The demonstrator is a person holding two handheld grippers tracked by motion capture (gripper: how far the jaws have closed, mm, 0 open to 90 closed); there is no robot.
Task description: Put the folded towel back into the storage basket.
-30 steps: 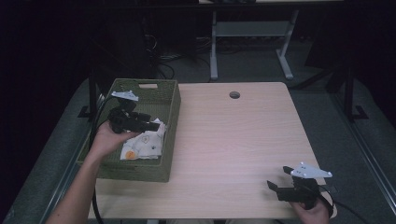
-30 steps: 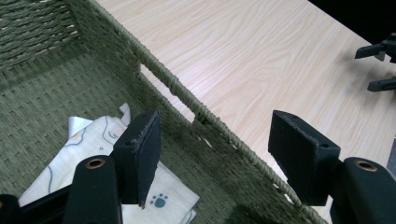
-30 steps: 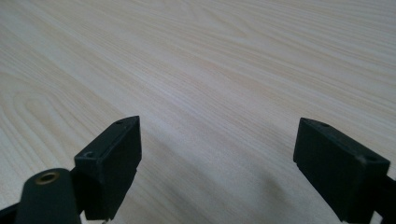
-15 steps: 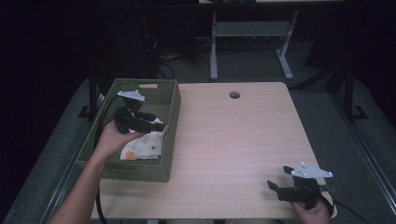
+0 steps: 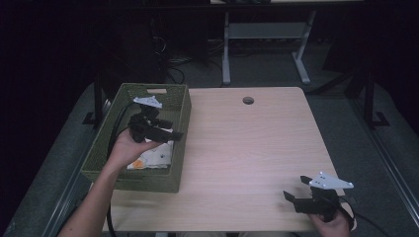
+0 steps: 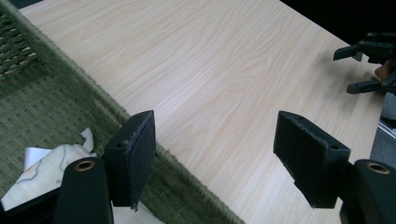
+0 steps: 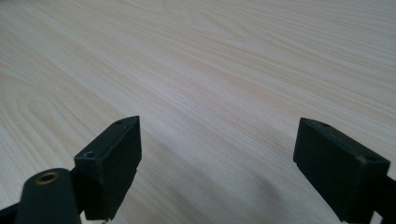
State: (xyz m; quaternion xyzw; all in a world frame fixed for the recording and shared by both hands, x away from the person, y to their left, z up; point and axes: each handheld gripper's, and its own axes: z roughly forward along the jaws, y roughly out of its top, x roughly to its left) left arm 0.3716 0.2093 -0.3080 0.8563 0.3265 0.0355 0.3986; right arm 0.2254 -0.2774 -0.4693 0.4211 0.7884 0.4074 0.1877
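Note:
My left gripper (image 5: 170, 129) hovers inside a green woven basket (image 5: 180, 106), its jaws pointing at the basket's right wall. The jaws have just been opening and stand open with nothing between them. In the left gripper view the left gripper (image 6: 215, 158) looks across the basket rim (image 6: 107, 107) onto the table. A white packet with orange print (image 5: 154, 157) lies on the basket floor below the hand, and it shows as a white packet (image 6: 42, 163) beside the left jaw. My right gripper (image 5: 295, 187) rests open near the table's front right corner, and in its own view the right gripper (image 7: 217, 158) has only bare wood ahead.
The light wooden table (image 5: 247, 148) has a round cable hole (image 5: 248, 100) near its far edge. The basket takes up the table's left side. Desk legs and cables stand on the dark floor beyond. The right gripper (image 6: 369, 65) appears far off in the left gripper view.
The left gripper has shifted a little toward the basket's right wall and its jaws stand slightly wider. The right gripper has kept still.

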